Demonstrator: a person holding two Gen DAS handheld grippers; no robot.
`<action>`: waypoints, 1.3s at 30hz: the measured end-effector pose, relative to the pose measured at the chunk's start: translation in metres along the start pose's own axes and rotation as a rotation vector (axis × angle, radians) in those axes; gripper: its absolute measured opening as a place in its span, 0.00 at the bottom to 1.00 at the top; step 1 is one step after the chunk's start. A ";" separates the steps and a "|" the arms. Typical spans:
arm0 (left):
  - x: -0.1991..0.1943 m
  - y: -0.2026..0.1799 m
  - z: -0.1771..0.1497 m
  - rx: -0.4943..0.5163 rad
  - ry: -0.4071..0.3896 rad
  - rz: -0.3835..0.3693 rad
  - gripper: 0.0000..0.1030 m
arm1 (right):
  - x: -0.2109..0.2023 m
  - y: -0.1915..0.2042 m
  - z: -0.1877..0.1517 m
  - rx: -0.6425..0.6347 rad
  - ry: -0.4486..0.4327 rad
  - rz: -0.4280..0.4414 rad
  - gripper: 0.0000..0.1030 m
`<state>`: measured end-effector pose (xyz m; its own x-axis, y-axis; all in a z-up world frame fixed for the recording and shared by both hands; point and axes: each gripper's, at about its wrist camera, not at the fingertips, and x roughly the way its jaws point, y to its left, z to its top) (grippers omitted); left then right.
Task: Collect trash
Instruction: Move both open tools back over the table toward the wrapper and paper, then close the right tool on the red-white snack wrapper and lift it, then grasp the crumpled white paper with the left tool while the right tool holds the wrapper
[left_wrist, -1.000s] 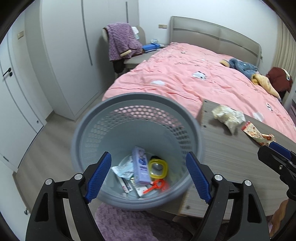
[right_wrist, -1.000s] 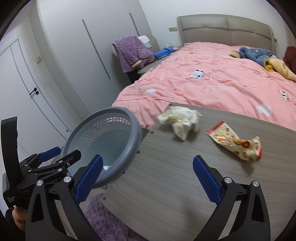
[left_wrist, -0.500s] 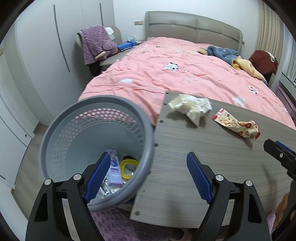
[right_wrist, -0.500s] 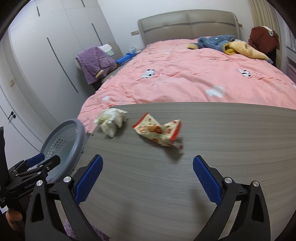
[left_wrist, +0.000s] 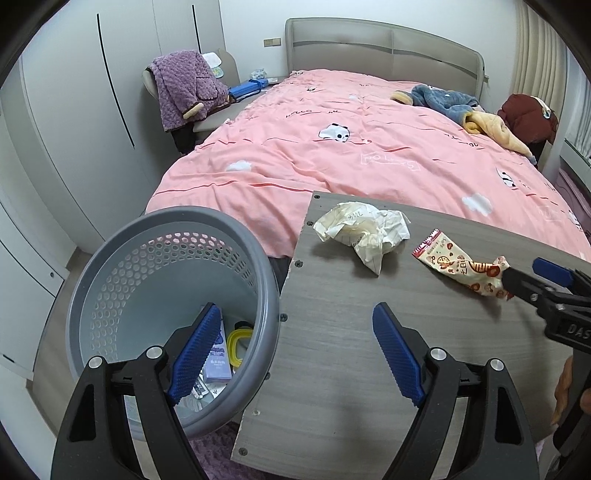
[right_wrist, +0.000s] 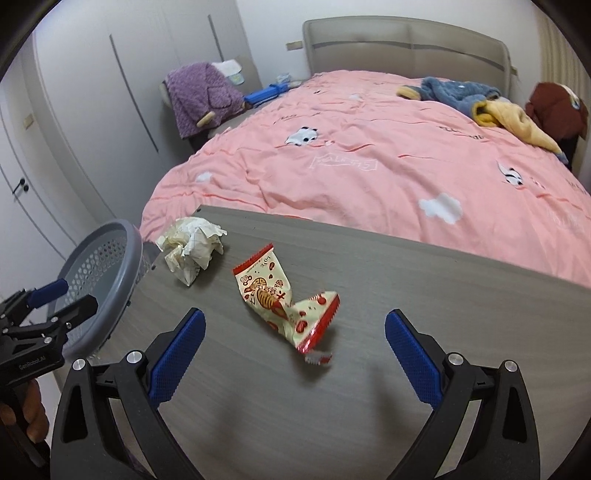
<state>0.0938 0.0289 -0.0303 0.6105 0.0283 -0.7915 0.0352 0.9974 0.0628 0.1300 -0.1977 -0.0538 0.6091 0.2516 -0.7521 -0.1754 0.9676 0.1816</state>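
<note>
A crumpled cream paper ball (left_wrist: 364, 230) (right_wrist: 192, 247) lies near the far left corner of the grey wood table (left_wrist: 351, 350) (right_wrist: 406, 369). To its right is a red-and-cream snack wrapper (left_wrist: 463, 271) (right_wrist: 286, 301). A grey perforated bin (left_wrist: 166, 295) (right_wrist: 99, 280) stands off the table's left edge with trash inside. My left gripper (left_wrist: 291, 352) is open, empty, straddling the bin rim and table edge. My right gripper (right_wrist: 293, 352) is open and empty, just short of the wrapper, which lies ahead between its fingers.
A bed with a pink quilt (left_wrist: 351, 147) runs behind the table, with blue and yellow clothes (left_wrist: 454, 107) on it. A chair with a purple robe (left_wrist: 184, 88) stands by white wardrobes (left_wrist: 74, 110). A purple rug (left_wrist: 218, 454) lies under the bin.
Both grippers have swung right, from over the bin to over the table. The wrapper now sits centred ahead of the right gripper. Both stayed open.
</note>
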 end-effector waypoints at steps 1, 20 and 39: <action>0.002 -0.001 0.001 0.000 0.003 0.000 0.78 | 0.005 0.002 0.002 -0.023 0.012 -0.002 0.93; 0.005 -0.003 0.003 -0.005 0.011 0.002 0.78 | 0.056 0.017 0.006 -0.191 0.153 -0.018 0.61; 0.013 -0.017 0.013 0.000 0.011 -0.031 0.78 | 0.014 0.009 -0.005 -0.035 0.048 0.026 0.29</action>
<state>0.1120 0.0115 -0.0339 0.6007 -0.0016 -0.7994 0.0542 0.9978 0.0387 0.1328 -0.1858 -0.0659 0.5667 0.2745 -0.7768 -0.2183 0.9592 0.1796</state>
